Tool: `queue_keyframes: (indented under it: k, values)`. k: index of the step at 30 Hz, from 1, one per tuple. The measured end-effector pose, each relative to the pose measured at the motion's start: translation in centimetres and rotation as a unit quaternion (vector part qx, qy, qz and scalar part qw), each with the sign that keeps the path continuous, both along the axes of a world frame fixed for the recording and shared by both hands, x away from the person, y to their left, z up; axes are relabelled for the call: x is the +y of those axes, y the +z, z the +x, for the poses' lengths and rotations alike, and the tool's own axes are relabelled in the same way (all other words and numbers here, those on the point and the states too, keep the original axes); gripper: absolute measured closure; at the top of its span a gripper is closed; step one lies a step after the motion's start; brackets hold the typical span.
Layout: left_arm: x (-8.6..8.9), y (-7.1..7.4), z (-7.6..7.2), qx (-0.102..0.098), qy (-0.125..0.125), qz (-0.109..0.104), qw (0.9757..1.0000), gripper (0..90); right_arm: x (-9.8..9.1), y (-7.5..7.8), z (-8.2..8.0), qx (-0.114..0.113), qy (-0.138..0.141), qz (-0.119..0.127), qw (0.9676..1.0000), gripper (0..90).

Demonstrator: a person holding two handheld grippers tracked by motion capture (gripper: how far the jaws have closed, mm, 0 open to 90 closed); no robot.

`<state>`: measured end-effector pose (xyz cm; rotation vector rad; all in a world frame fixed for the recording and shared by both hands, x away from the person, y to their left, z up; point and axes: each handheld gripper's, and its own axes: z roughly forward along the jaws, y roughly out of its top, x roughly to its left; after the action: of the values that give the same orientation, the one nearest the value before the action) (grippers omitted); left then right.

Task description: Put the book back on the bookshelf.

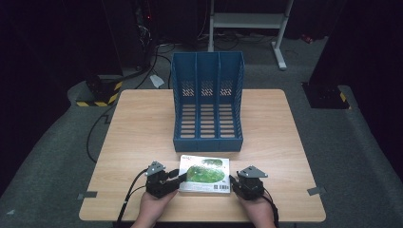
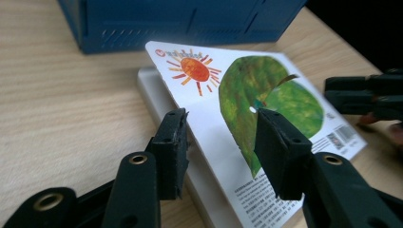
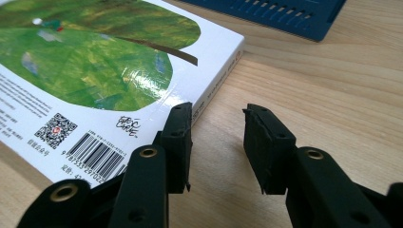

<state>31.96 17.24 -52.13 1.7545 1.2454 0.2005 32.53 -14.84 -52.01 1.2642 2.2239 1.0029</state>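
While both grippers sit at the near edge of the wooden table (image 1: 138, 137), a white picture book (image 1: 205, 174) lies between them, back cover up: green leaf art, orange sun, barcode and QR code near one corner. It rests just in front of the blue three-slot file rack (image 1: 207, 102), which stands mid-table with its open side up and toward the person.

Left gripper (image 1: 177, 177): jaws apart, straddling the book's left edge. In the left gripper view the cover is lifted off the page block at that edge and tilts up between the two black jaws; one jaw is beside or under the cover, the other over the leaf art. Whether either jaw touches the cover, cannot tell.

Right gripper (image 1: 233, 179): jaws apart, at the book's right edge. In the right gripper view its left jaw sits against or just beside the book's corner near the barcode; the other jaw is over bare table, clear of the book.

Person's hands (image 1: 153, 209) come in from the bottom, one behind each gripper. Black cable trails off the left gripper.
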Motion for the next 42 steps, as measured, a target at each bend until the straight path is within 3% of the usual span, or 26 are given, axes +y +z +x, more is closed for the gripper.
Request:
queue_keyframes:
  k: [2,7,8,14,17,23,29,33,34,36,41,42]
  values:
    - [-0.1,-0.6,0.4,0.024,0.004,0.007,0.9997,51.9,0.1,0.0,-0.1,-0.002,0.003,-0.002,1.0,61.2]
    - [0.0,-0.5,0.3,0.027,0.006,0.0,0.9996,52.7,0.1,0.0,0.0,0.0,0.003,0.0,1.0,61.5]
    - [0.3,-0.4,0.3,0.029,0.008,-0.018,0.9994,53.1,0.1,0.0,0.0,0.0,0.003,0.0,1.0,61.6]
    - [0.8,0.2,0.0,0.014,0.003,-0.037,0.9992,54.7,0.1,0.0,0.0,0.003,0.0,0.001,1.0,59.2]
    - [1.0,0.6,-0.1,0.009,0.004,-0.061,0.9981,55.7,-0.3,0.3,0.1,0.006,-0.003,0.015,0.9999,52.2]
    - [1.1,1.4,-0.4,-0.016,-0.001,-0.08,0.9966,57.0,-0.3,0.9,-0.5,-0.002,0.008,0.03,0.9995,43.4]
    - [1.1,1.4,-0.3,-0.02,-0.009,-0.081,0.9965,57.9,0.9,1.3,-1.3,-0.009,0.033,0.03,0.999,39.0]
    - [1.0,1.2,-0.3,-0.02,0.009,-0.047,0.9987,56.6,1.5,1.6,-1.9,-0.023,0.048,0.027,0.9982,37.8]
    - [1.0,1.2,-0.3,-0.02,0.009,-0.047,0.9987,55.5,1.6,1.6,-2.0,-0.023,0.05,0.026,0.9981,37.9]
    - [1.1,0.2,0.2,0.012,0.02,-0.037,0.999,53.8,1.7,1.5,-2.0,-0.019,0.049,0.023,0.9984,37.9]
    - [0.5,-0.4,0.6,0.038,0.015,-0.02,0.999,53.7,1.6,1.1,-1.7,-0.009,0.044,0.017,0.9988,38.0]
    - [0.3,-0.7,0.7,0.05,0.011,-0.021,0.9985,54.9,1.5,0.9,-1.5,-0.004,0.04,0.016,0.999,37.9]
